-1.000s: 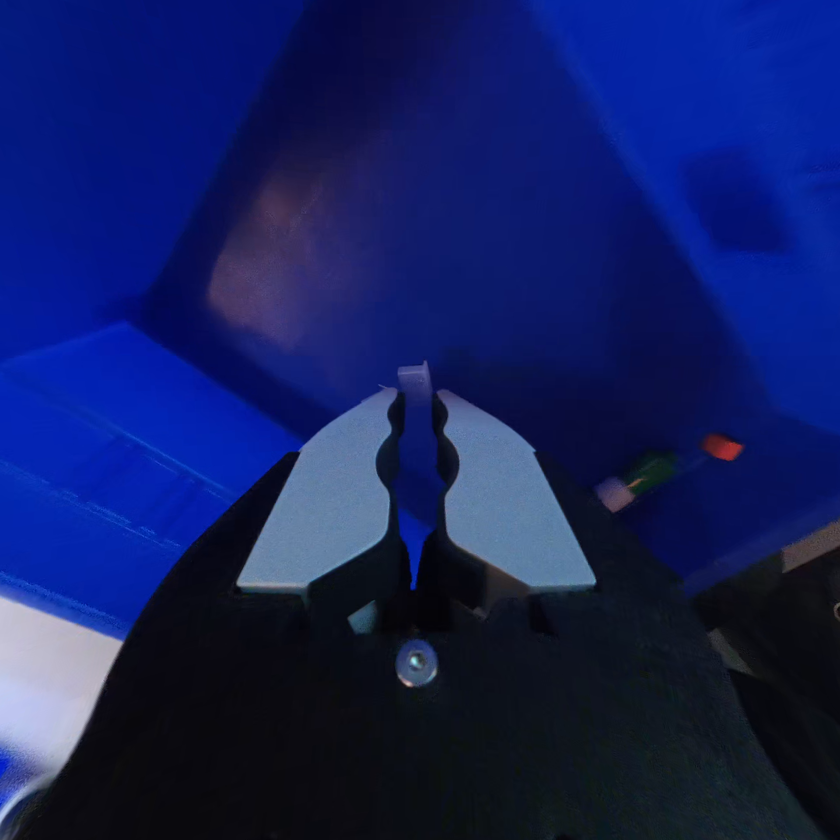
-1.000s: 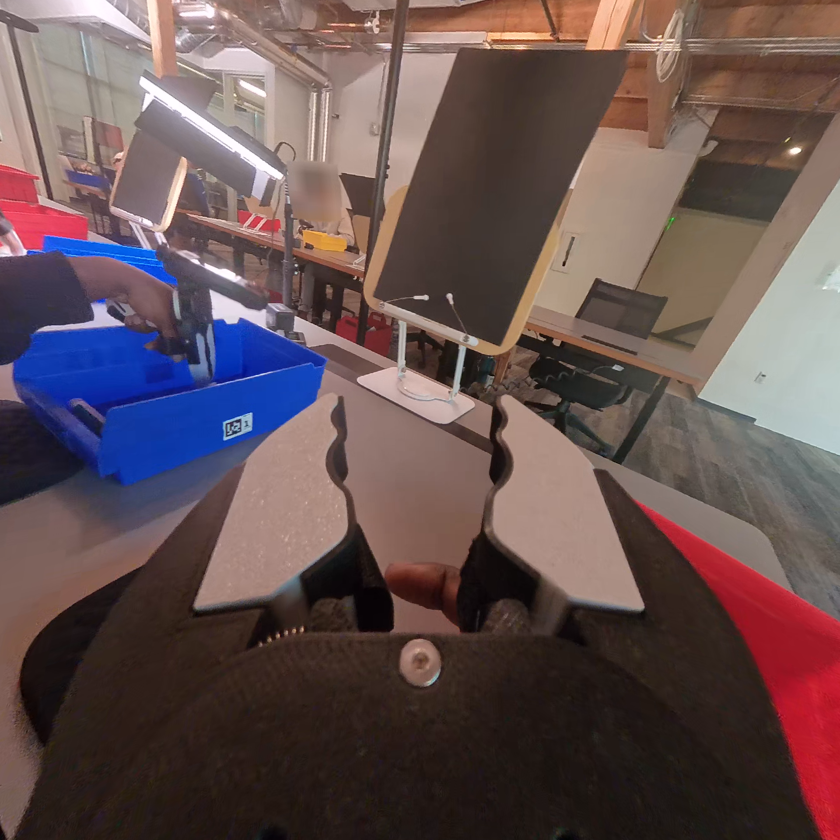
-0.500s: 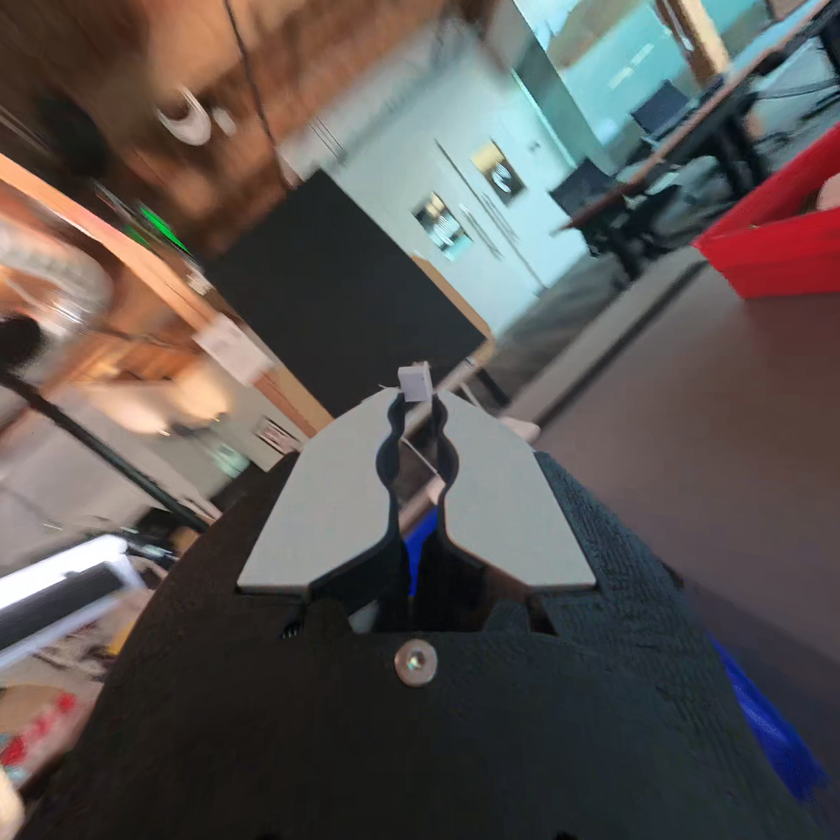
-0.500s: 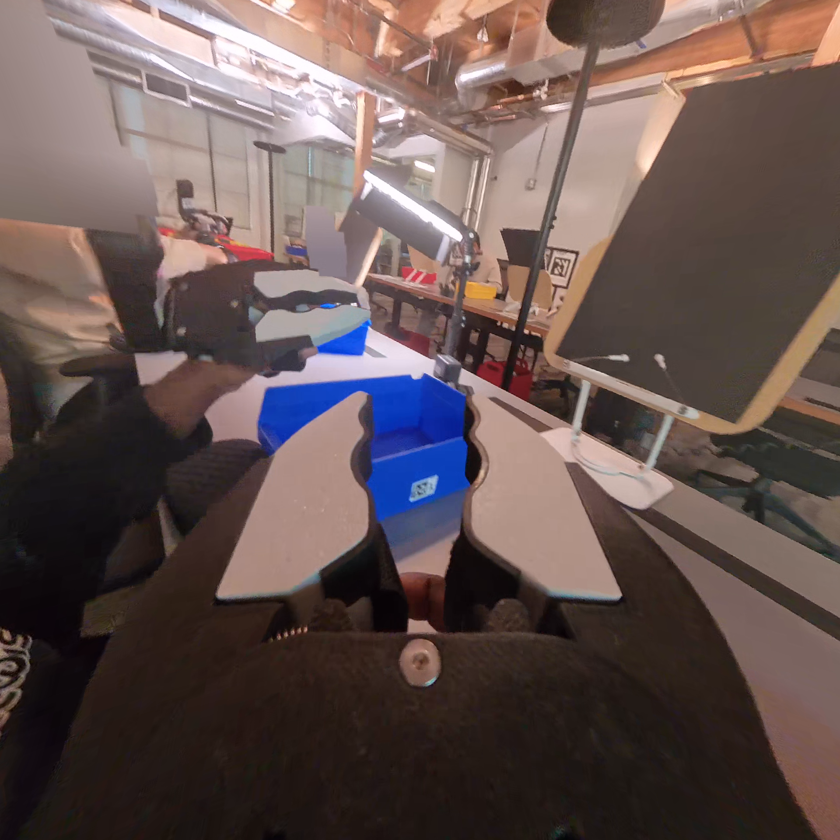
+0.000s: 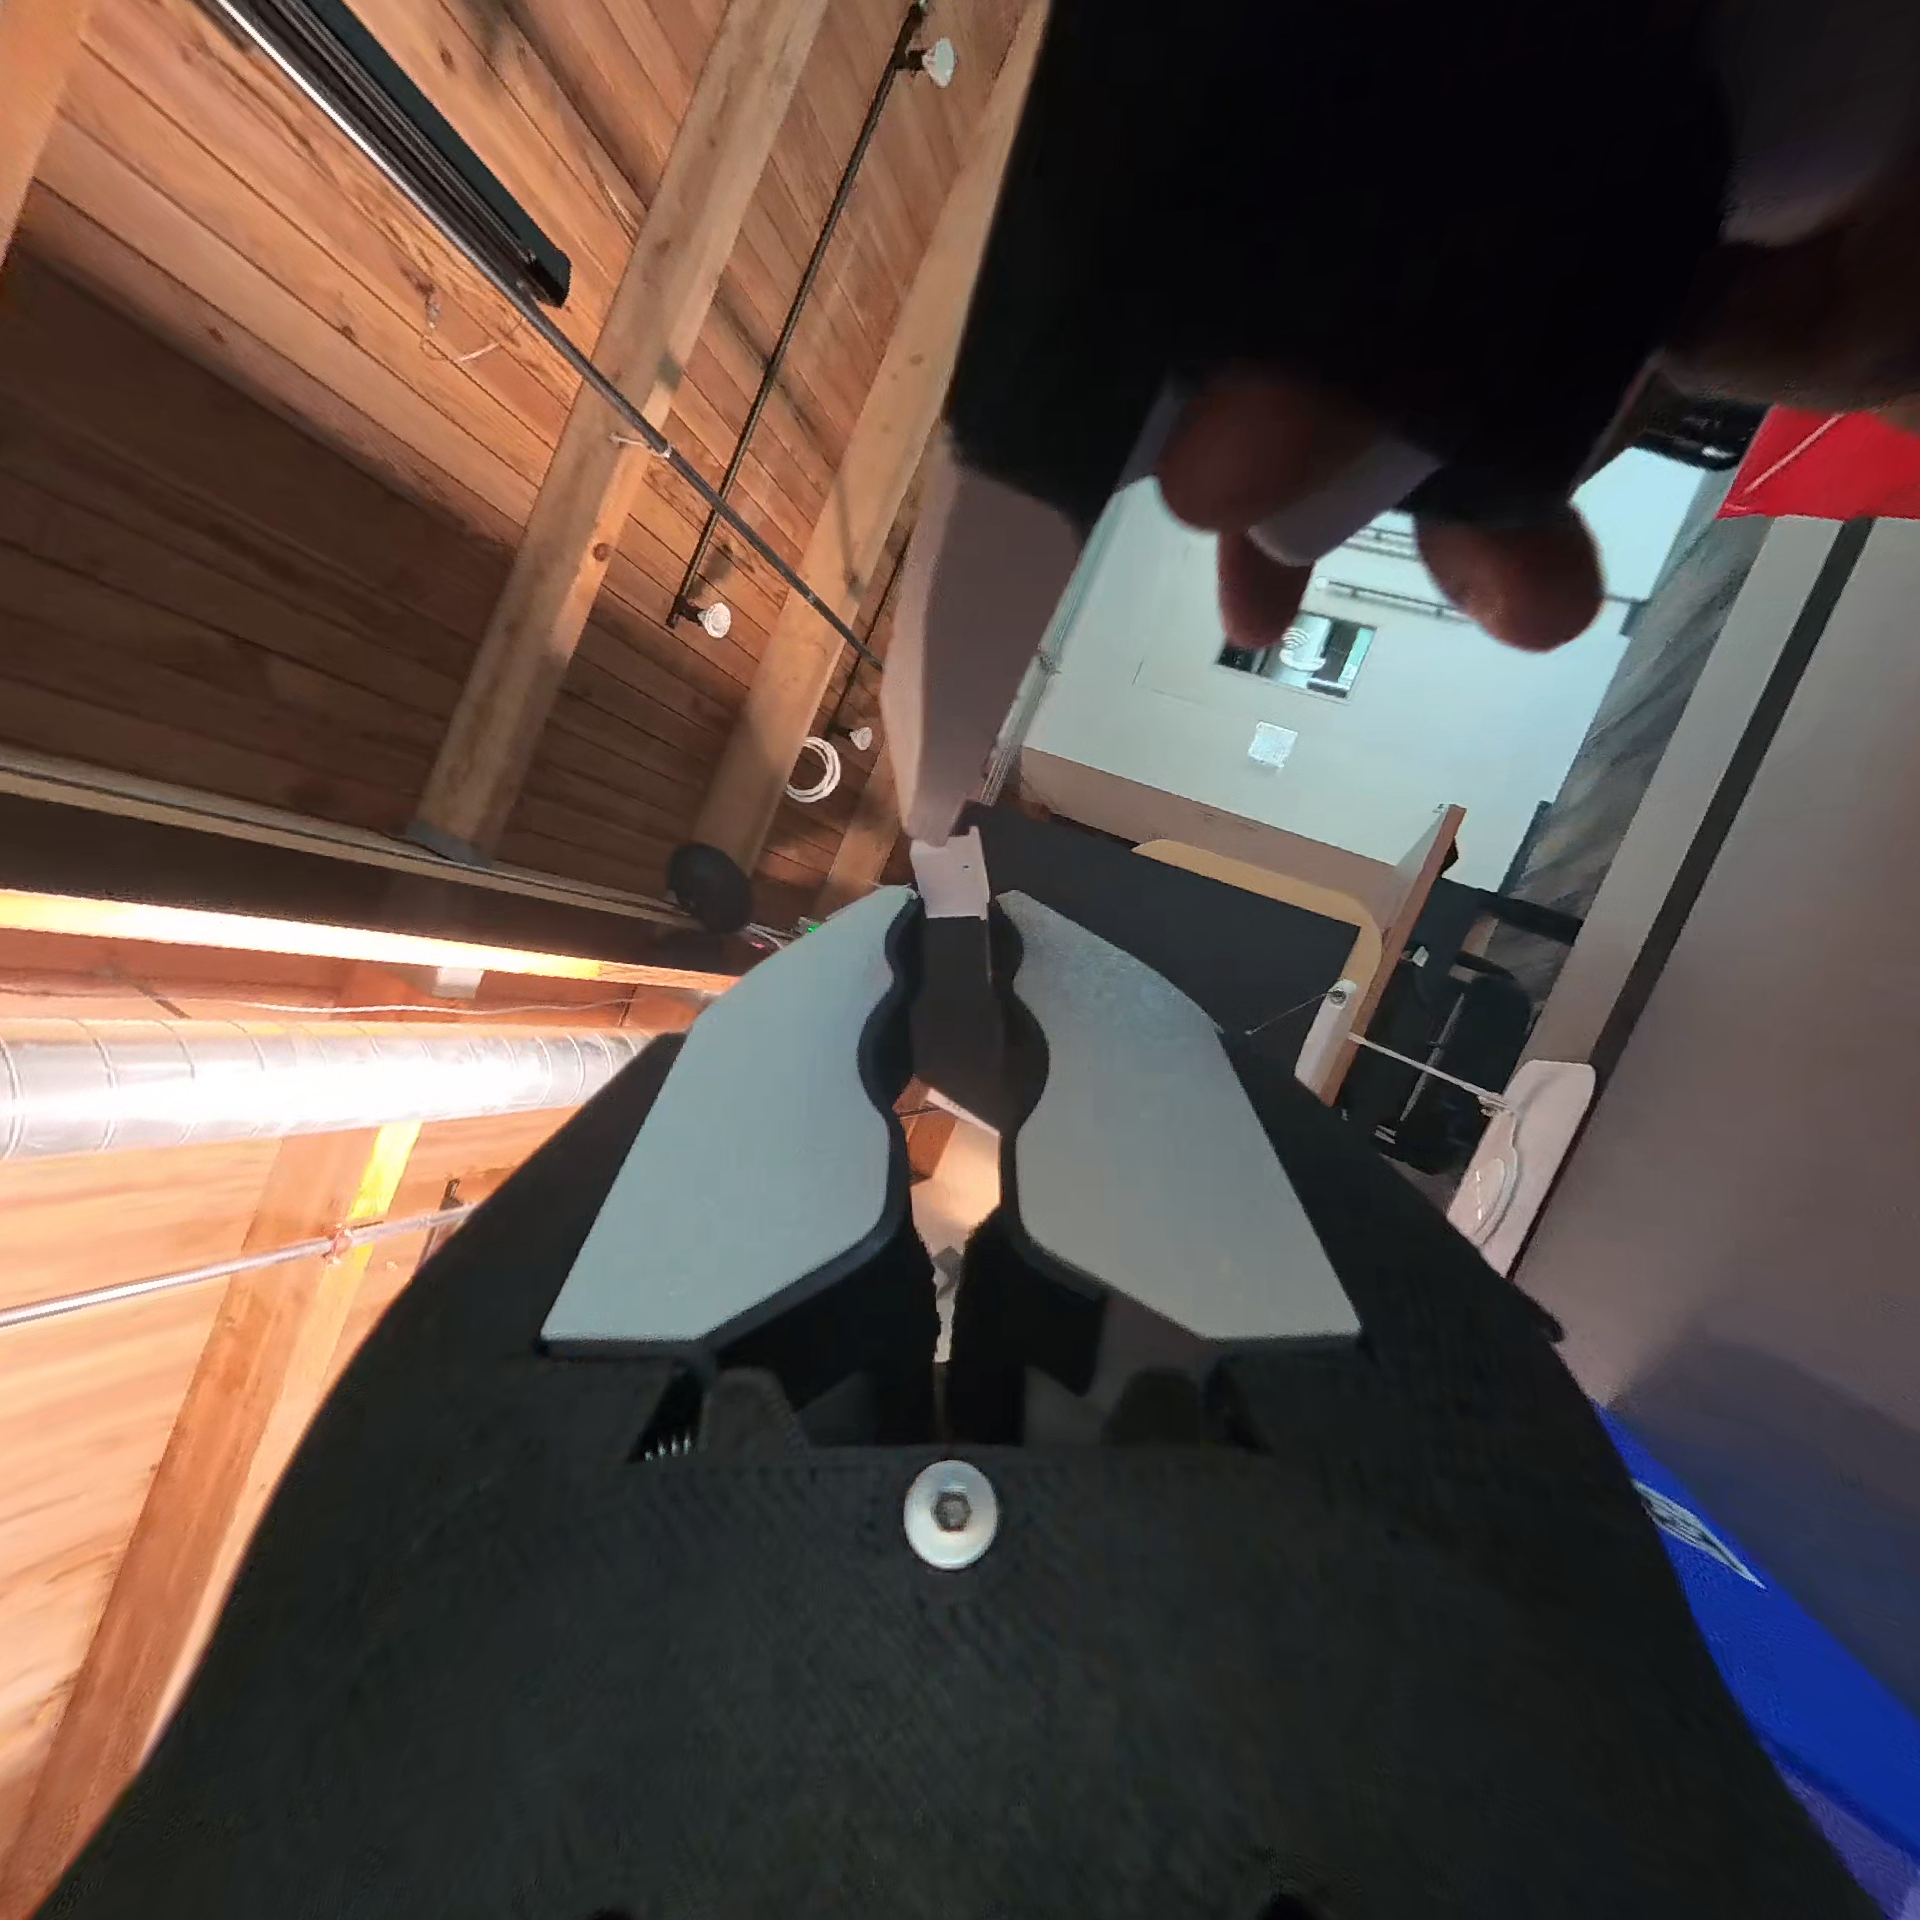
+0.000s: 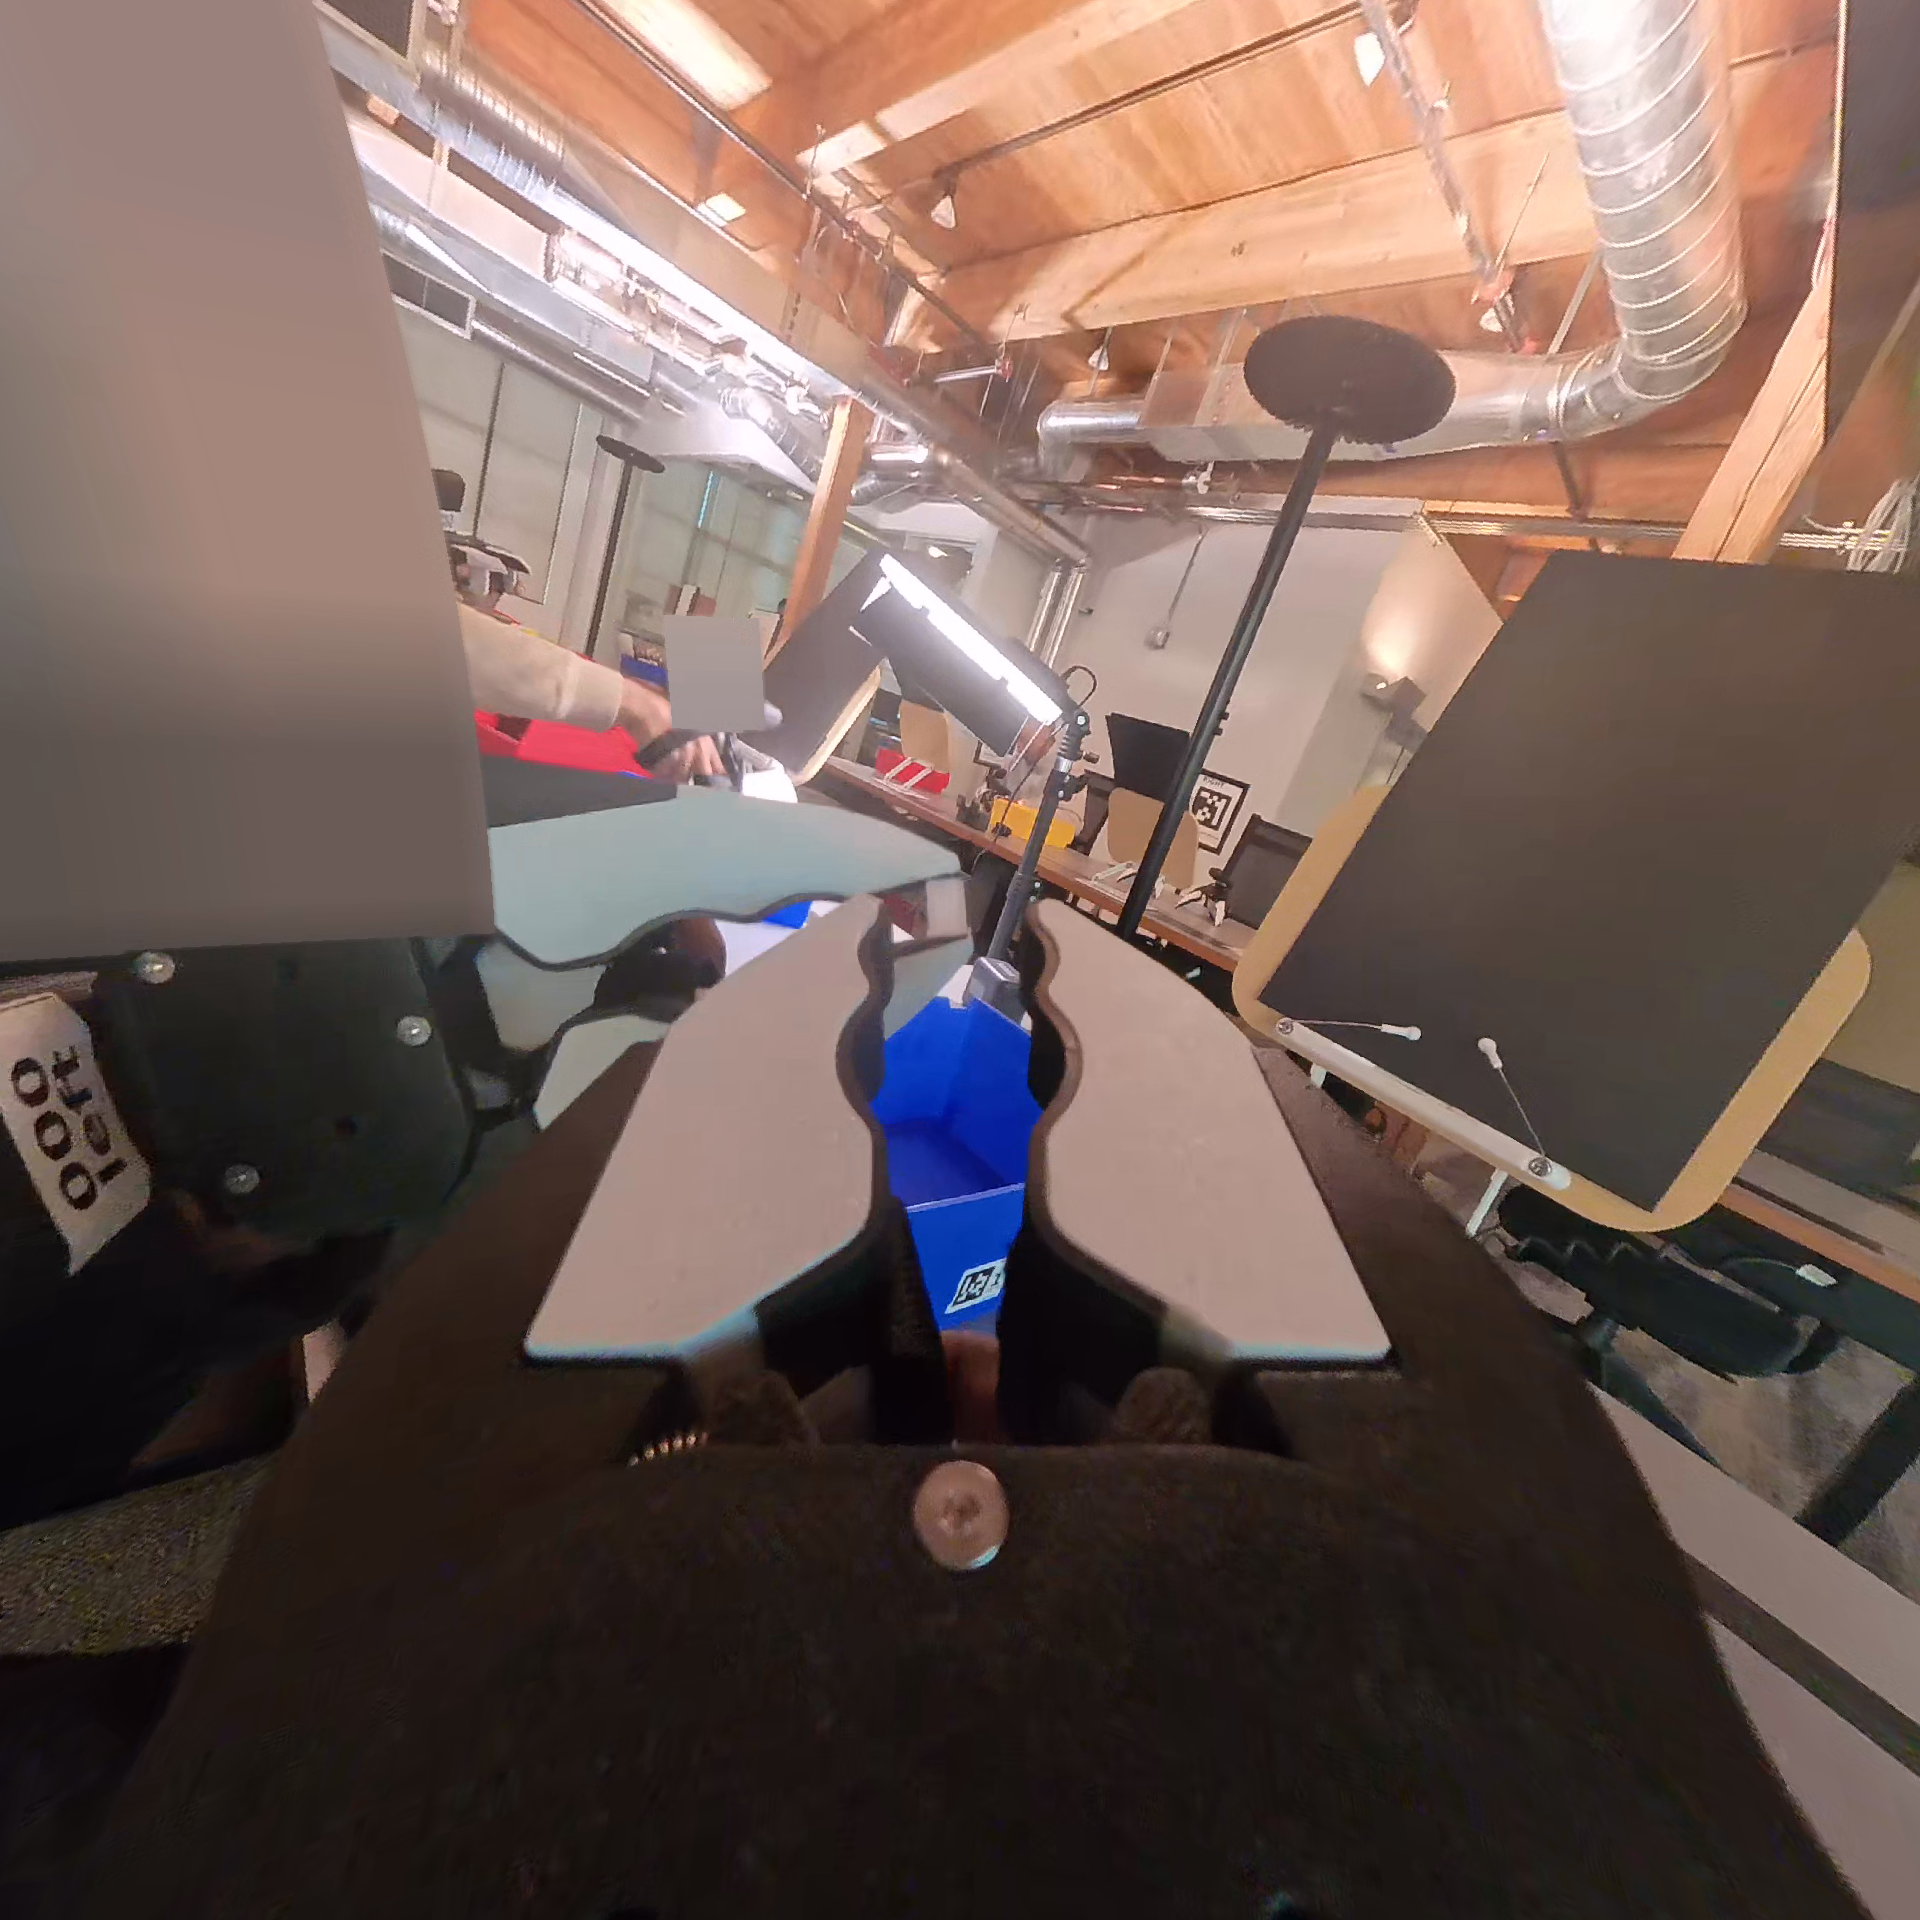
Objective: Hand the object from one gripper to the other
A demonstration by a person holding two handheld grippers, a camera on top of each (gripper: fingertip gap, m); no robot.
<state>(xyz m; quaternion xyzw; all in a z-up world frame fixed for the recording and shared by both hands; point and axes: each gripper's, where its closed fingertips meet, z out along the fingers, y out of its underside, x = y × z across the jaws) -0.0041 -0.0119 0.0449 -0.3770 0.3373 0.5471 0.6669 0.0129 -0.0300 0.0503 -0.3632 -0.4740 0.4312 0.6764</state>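
A small white block is pinched at the tips of my left gripper, which is shut on it and held up in the air. In the left wrist view one pale finger of the right gripper reaches down from above, its tip right at the block, with a hand behind it. In the right wrist view my right gripper is partly open. The block sits in the gap between its tips, and neither finger clearly touches it. The left gripper's fingers come in from the left.
A blue bin sits on the grey table below and beyond the grippers. A black panel on a white stand is to the right. A lit light bar and a black pole stand behind. A red bin shows at the edge. My two grippers' fingertips are within a few centimetres of each other.
My left gripper has lifted out of the blue bin with the white block and swung up to the right gripper. The right gripper has turned left to meet it, and its jaws have narrowed.
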